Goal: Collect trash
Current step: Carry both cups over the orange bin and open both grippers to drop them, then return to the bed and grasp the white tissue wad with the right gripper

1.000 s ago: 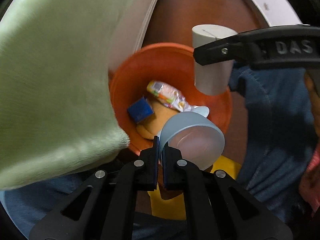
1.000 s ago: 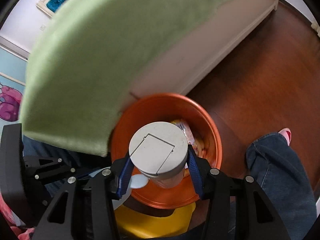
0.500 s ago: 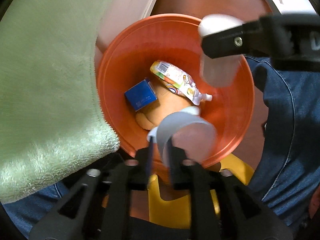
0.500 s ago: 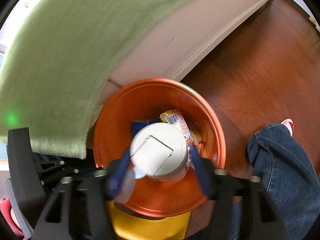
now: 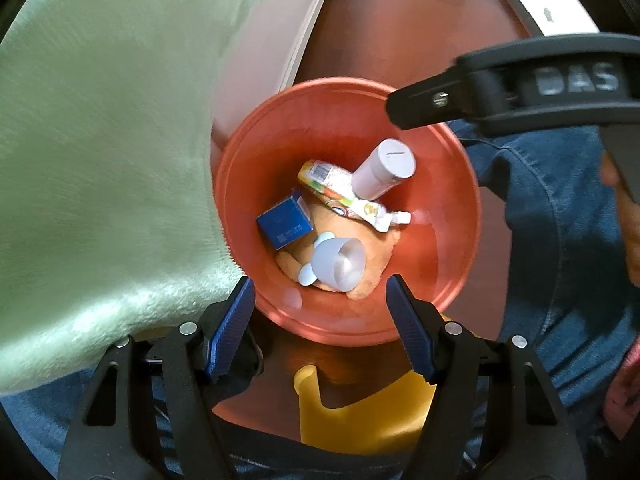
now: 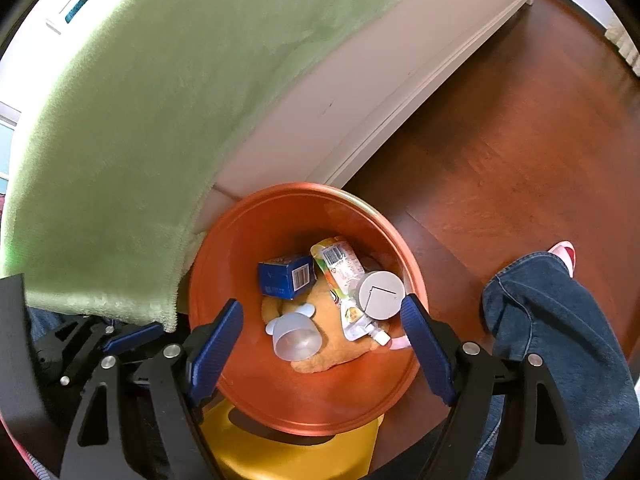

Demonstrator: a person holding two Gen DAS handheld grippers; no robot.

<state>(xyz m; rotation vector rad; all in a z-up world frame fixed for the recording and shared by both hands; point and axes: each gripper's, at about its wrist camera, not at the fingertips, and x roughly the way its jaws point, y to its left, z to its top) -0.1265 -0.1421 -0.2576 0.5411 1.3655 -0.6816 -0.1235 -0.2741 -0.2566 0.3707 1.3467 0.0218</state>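
An orange bin stands on the floor below both grippers. Inside lie a pale blue cup, a white cylindrical bottle, a blue carton, a printed pouch and an orange-brown soft thing. My left gripper hangs over the bin's near side, its jaws opening, nothing between them. My right gripper is also above the bin with jaws opening and empty; its black finger crosses the left wrist view.
A bed with a green blanket and a white frame borders the bin on the left. Dark wooden floor spreads to the right. A person's jeans leg stands beside the bin, a yellow object just below it.
Both grippers opened. The blue cup dropped from the left gripper and the white bottle from the right; both now lie in the bin.
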